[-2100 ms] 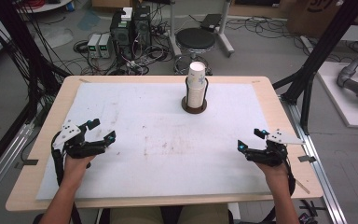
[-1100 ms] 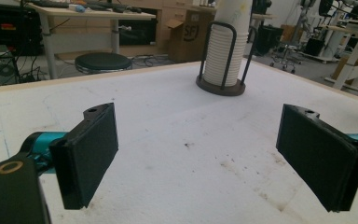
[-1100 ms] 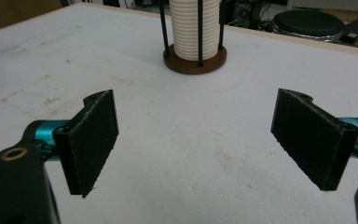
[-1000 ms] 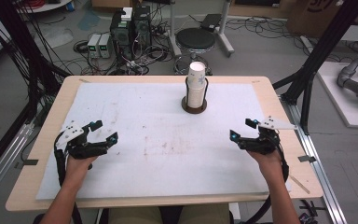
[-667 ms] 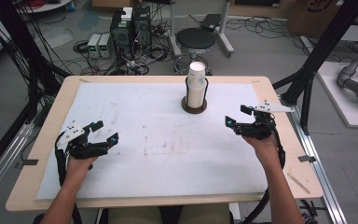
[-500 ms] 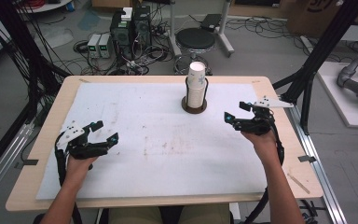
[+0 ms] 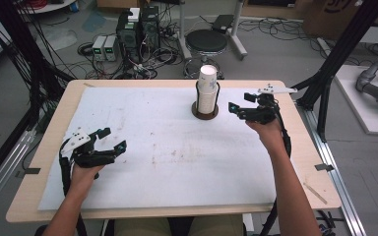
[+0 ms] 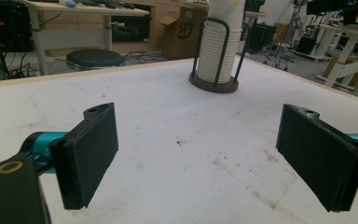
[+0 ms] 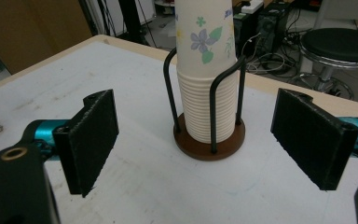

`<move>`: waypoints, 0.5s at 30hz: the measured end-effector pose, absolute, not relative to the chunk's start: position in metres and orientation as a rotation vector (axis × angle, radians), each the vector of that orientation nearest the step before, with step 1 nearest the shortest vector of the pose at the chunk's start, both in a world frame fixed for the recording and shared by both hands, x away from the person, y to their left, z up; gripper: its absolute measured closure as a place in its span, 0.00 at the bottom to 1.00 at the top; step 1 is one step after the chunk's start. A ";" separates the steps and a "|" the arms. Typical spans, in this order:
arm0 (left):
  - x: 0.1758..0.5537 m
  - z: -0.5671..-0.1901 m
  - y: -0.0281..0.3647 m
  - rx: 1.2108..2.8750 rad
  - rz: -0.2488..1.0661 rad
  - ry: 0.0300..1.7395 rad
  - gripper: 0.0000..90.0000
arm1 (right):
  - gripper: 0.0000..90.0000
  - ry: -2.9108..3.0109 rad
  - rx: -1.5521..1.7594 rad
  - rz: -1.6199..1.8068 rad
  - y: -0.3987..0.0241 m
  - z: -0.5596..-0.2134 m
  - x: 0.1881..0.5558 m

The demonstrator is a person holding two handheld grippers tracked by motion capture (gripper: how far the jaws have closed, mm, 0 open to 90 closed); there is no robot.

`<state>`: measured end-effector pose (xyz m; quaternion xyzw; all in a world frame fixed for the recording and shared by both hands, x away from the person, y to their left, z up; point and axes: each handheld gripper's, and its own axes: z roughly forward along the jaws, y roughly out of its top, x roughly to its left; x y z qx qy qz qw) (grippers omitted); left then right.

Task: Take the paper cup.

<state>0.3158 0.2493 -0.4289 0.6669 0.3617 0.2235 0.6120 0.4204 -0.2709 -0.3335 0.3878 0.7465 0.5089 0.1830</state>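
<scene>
A stack of white paper cups (image 7: 207, 91) with a flower print stands upside down in a dark wire holder on a round brown base (image 7: 205, 113) at the back middle of the table. My right gripper (image 7: 239, 106) hovers just right of the stack, open and empty, jaws pointing at it. In the right gripper view the cup stack (image 9: 207, 79) stands between and beyond the two black pads (image 9: 92, 136). My left gripper (image 7: 114, 139) rests open at the front left of the white mat, empty. The cup stack (image 8: 218, 44) appears far ahead in the left gripper view.
A white stained mat (image 7: 167, 147) covers the wooden table (image 7: 300, 162). Behind the table are a black stool (image 7: 206, 42), computer boxes and cables on the floor. Black frame posts (image 7: 332, 64) stand at the table's right.
My right gripper has travelled from the front right of the table forward and left, up beside the cup stack. The left gripper has barely moved.
</scene>
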 end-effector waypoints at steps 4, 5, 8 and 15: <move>0.316 -0.429 0.249 1.537 0.513 0.835 0.14 | 0.17 2.122 1.094 1.420 -0.259 -0.325 0.439; 0.316 -0.429 0.249 1.537 0.512 0.835 0.14 | 0.17 2.117 1.082 1.416 -0.256 -0.323 0.443; 0.316 -0.429 0.249 1.535 0.509 0.837 0.14 | 0.17 2.125 1.086 1.415 -0.251 -0.319 0.451; 0.316 -0.429 0.249 1.530 0.502 0.834 0.14 | 0.17 2.148 1.071 1.393 -0.231 -0.310 0.478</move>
